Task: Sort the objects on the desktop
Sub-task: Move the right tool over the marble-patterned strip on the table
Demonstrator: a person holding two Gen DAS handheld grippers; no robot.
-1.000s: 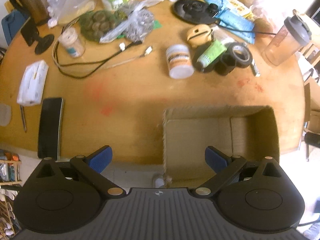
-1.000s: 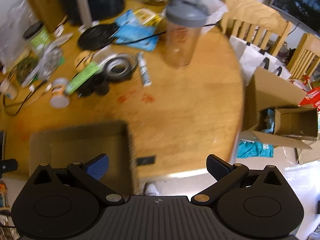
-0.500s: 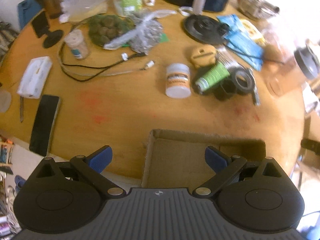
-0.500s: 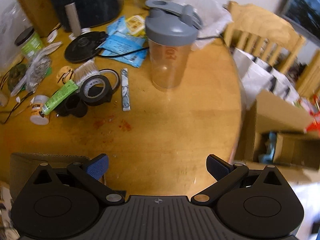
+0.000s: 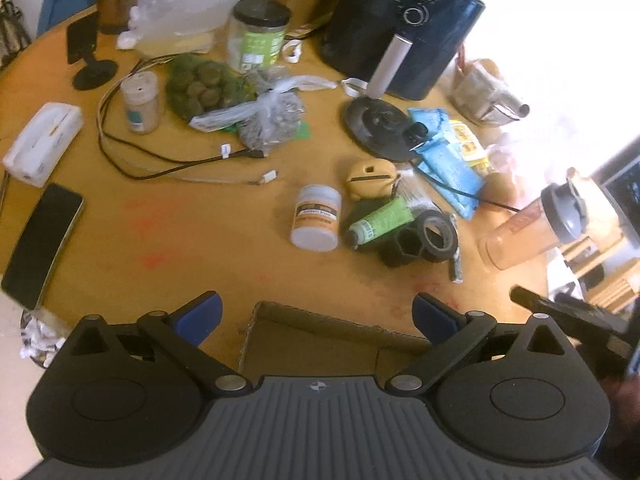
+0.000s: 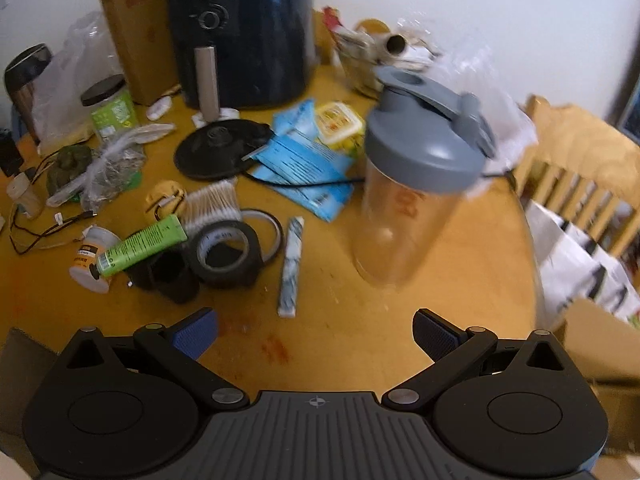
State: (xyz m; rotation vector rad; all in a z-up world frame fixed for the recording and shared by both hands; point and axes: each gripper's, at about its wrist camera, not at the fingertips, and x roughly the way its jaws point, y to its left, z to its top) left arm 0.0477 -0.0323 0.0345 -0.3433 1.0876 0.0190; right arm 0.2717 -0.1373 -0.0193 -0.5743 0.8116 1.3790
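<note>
Both your grippers, left gripper (image 5: 316, 314) and right gripper (image 6: 314, 330), fingers spread, empty. Shaker bottle (image 6: 416, 184) upright ahead on surface (image 6: 440, 300); cardboard box (image 5: 320, 340) near edge. Risk: tall bottle tips if fingers clip lid.

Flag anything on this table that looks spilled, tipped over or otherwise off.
The white pill bottle lies on its side beside the green tube, which rests propped on a black tape roll. Reddish stains mark the wooden table near the cardboard box. Nothing looks freshly spilled.
</note>
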